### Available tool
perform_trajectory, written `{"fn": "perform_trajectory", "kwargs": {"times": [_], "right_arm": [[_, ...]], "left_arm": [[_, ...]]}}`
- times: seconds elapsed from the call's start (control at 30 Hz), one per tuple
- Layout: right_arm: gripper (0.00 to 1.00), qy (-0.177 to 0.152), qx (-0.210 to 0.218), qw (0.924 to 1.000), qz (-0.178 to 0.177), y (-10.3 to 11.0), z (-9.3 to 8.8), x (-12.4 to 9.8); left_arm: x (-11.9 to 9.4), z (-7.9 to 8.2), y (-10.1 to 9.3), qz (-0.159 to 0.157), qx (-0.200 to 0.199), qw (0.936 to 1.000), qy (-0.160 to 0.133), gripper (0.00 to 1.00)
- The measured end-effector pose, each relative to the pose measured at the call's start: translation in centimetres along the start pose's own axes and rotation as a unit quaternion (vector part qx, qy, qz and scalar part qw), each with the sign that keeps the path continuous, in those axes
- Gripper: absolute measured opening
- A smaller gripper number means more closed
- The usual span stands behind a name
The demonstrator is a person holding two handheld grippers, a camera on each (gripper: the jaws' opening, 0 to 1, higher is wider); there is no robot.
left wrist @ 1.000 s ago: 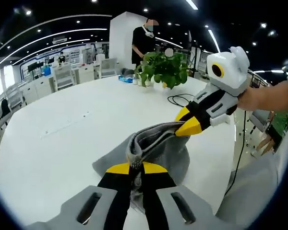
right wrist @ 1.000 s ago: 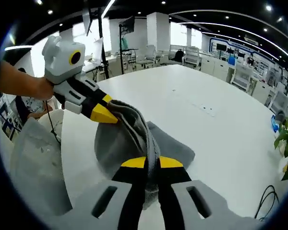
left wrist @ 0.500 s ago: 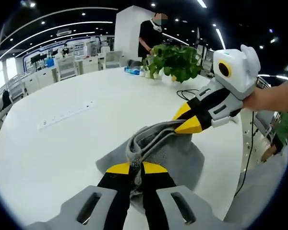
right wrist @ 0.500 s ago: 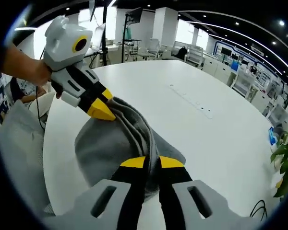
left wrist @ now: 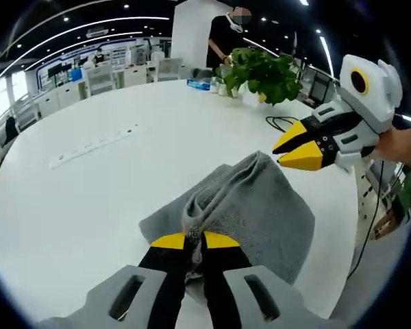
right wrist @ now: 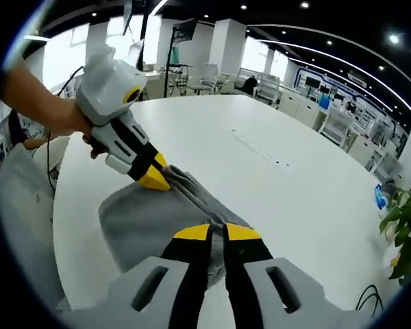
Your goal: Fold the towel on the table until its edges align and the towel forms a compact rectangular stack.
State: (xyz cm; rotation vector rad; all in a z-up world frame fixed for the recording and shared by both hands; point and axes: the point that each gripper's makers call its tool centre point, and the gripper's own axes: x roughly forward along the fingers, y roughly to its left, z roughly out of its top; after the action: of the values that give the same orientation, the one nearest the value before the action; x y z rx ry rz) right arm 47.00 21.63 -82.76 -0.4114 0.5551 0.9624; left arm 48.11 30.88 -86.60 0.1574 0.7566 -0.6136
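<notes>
The left gripper (left wrist: 195, 241) has its yellow-tipped jaws pressed together on a bunched ridge of the grey towel (left wrist: 260, 205), low in the centre of the left gripper view, with cloth rising out from between the tips. From there the towel spreads up and to the right as a flat, roughly rectangular layer on the white table (left wrist: 89, 199), with a soft crease running toward its upper right corner. Just beside that corner, at the right of the frame, the right gripper (left wrist: 292, 152) points in with its jaws together and a sliver of table showing between its tip and the cloth; a hand (left wrist: 401, 145) holds it at the frame's edge. In the right gripper view that gripper's own jaws sit close together at the bottom centre, the towel's ridge lying right at their tips, though whether any cloth is caught there I cannot tell. The ridge leads up and left to the left gripper, whose tip touches the fold. Farther up the left gripper view stand a potted plant (left wrist: 264, 65), a black cable (left wrist: 277, 122), a blue pack (left wrist: 198, 83) and a person (left wrist: 226, 34) in black.
</notes>
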Motion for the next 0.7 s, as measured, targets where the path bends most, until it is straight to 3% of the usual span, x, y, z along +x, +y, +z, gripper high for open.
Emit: {"fn": "perform_trajectory", "kwargs": {"times": [0.1, 0.3, 0.4, 0.6, 0.7], "right_arm": [[0.04, 0.033, 0.001, 0.9994, 0.006, 0.3, -2.0, 1.0], [0.03, 0.052, 0.01, 0.9984, -0.021, -1.4, -3.9, 2.8], [0.02, 0.052, 0.034, 0.9978, -0.022, -1.9, -4.4, 3.6], [0.0, 0.079, 0.042, 0.9959, -0.016, -1.6, -5.8, 4.6], [0.0, 0.086, 0.079, 0.9929, -0.022, -1.6, -6.0, 4.5]], "left_arm": [[0.7, -0.2, 0.3, 0.008, 0.001, 1.0, 0.006, 0.09], [1.3, -0.7, 0.9, 0.031, -0.008, 0.9995, 0.0, 0.14], [1.5, -1.0, 1.3, 0.041, -0.002, 0.9992, 0.001, 0.17], [2.0, -1.4, 1.9, 0.057, 0.015, 0.9983, 0.0, 0.21], [2.2, -1.4, 2.1, 0.065, 0.031, 0.9974, -0.001, 0.22]]}}
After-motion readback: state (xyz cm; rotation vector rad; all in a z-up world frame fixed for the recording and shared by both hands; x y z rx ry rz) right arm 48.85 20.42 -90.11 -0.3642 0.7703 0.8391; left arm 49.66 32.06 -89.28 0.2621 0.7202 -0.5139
